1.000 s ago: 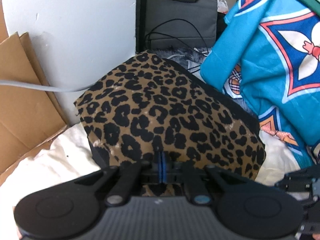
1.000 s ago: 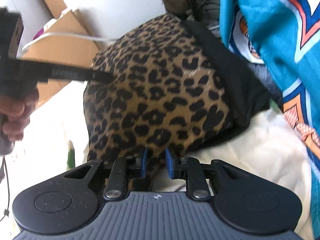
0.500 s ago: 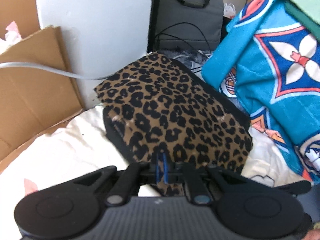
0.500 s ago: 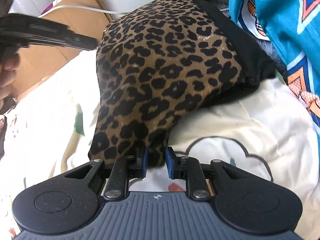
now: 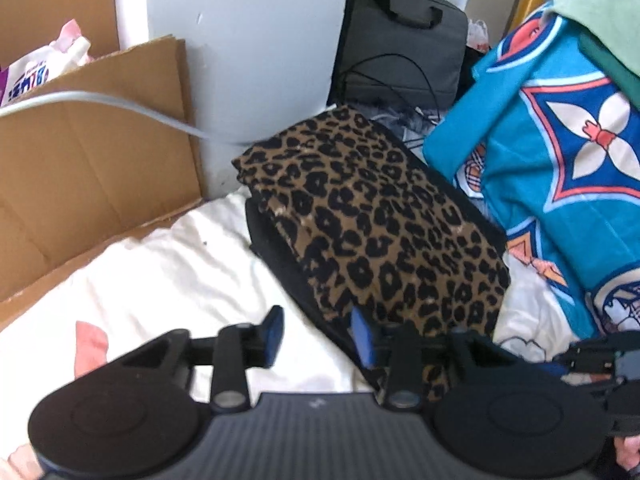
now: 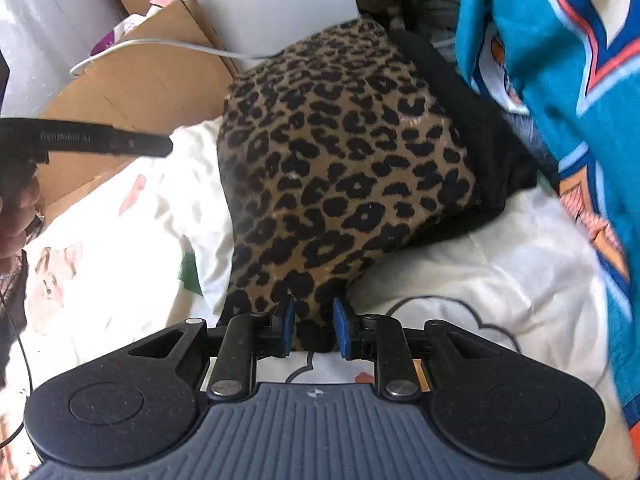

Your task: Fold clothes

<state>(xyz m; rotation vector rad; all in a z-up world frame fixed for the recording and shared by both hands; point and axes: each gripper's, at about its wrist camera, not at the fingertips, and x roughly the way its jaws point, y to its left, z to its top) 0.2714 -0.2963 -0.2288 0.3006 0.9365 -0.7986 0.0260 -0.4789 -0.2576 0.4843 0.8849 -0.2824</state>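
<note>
The jaws of the left gripper (image 5: pixel 316 334) are spread wide with nothing between them, the near edge of the leopard-print garment (image 5: pixel 372 220) lying just beside the right-hand pad. The jaws of the right gripper (image 6: pixel 314 328) are set narrower, and a tongue of the garment's (image 6: pixel 340 168) near corner is seen between the blue pads; whether the cloth is pinched or merely framed cannot be told, since a gap shows on either side of it.

The garment is laid as a compact, layered rectangle on the white printed bedsheet (image 5: pixel 168 264), with a black lining or second layer (image 5: pixel 280 256) exposed along its left and far edges. It is placed close to the white wall (image 5: pixel 248 40), beside flattened cardboard (image 5: pixel 92 152) and against a blue patterned blanket (image 5: pixel 560 152), probably because that corner of the bed is the free flat area where a stack can be kept.

Both grippers are held low at the garment's near edge, a position suited either to letting a finished fold go or to taking the edge up for another fold. The pictures fit both readings. A grey cable (image 5: pixel 120 104) is draped over the cardboard, reaching the garment's far corner.
</note>
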